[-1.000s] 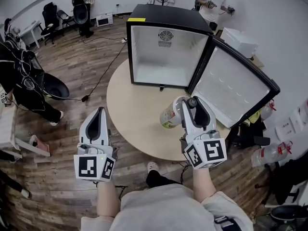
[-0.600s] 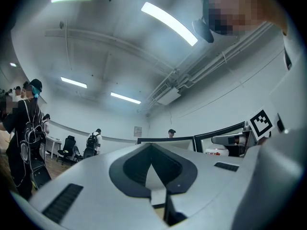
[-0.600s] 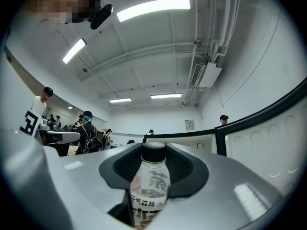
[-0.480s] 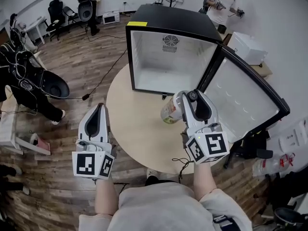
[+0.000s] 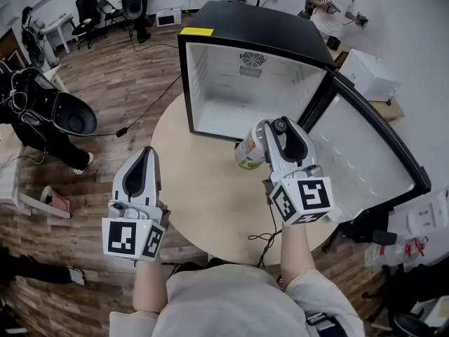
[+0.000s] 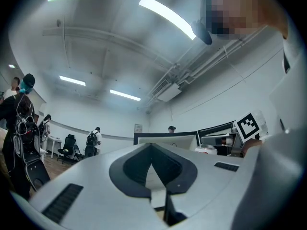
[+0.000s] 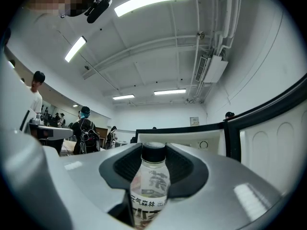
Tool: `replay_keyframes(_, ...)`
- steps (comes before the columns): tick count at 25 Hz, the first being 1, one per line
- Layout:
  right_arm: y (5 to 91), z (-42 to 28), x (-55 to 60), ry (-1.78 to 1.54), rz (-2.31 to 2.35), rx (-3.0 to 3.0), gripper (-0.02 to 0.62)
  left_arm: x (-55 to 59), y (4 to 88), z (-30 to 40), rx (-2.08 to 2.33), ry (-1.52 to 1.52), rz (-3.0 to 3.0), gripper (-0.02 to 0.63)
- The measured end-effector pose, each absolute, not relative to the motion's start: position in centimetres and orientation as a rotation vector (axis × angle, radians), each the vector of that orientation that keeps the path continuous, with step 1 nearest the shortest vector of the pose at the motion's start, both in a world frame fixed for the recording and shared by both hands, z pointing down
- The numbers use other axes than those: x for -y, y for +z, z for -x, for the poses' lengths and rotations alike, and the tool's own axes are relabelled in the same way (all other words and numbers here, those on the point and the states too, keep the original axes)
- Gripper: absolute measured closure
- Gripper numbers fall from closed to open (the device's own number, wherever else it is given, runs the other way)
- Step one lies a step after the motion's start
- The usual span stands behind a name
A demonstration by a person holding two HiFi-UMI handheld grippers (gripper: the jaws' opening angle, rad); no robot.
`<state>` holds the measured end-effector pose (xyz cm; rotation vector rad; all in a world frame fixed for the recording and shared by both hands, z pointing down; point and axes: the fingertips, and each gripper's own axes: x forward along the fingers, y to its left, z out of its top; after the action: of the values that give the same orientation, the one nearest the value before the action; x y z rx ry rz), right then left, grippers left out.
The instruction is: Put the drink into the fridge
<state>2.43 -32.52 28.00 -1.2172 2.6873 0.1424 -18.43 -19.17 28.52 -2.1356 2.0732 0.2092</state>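
A wood-floored workroom, with other people and office chairs at its far edges, holds a round pale table [image 5: 200, 195]. A black mini fridge [image 5: 245, 30] stands on the table's far side. The fridge door [image 5: 365, 153] is swung wide to the right, and the white compartment looks bare, with only a round fan grille [image 5: 250, 57] on the back wall.

The right gripper [image 5: 277, 135] is clamped on the drink bottle [image 5: 248, 152], a clear bottle with a black cap and a printed label. The right gripper view shows the bottle [image 7: 152, 186] seated between the two jaws, cap uppermost, with the open fridge beyond it. The bottle hangs above the table, just in front of the right part of the fridge mouth and not yet inside.

The left gripper [image 5: 144, 159] sits near and left, over the table's near edge. Its jaws are pressed together with nothing between them, as the left gripper view [image 6: 152, 152] shows.

By my reading, the task is past halfway: the door is open and the drink is grasped and brought up to the opening. What remains is to carry the bottle past the sill, stand it on the compartment floor and let go. The door may then need shutting.
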Motion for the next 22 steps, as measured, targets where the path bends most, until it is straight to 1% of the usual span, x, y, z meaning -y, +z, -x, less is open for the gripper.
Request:
replay_keyframes(10,30.6,-0.5,37.6,0.064,1.268,-2.696,0.434,22.1,30.3,18.3,-2.077,0.159,2.196,0.598)
replay_keyframes(18,32.2,2.7,40.8,0.036,1.332,-2.715,0.434,25.8,31.6,20.4,-2.032,0.166,2.3,0.598)
replay_keyframes(22,33.0,4.4,42.8,-0.028,1.366,-2.702,0.434,27.9,32.1,21.6,-1.984,0.168,2.363,0.598)
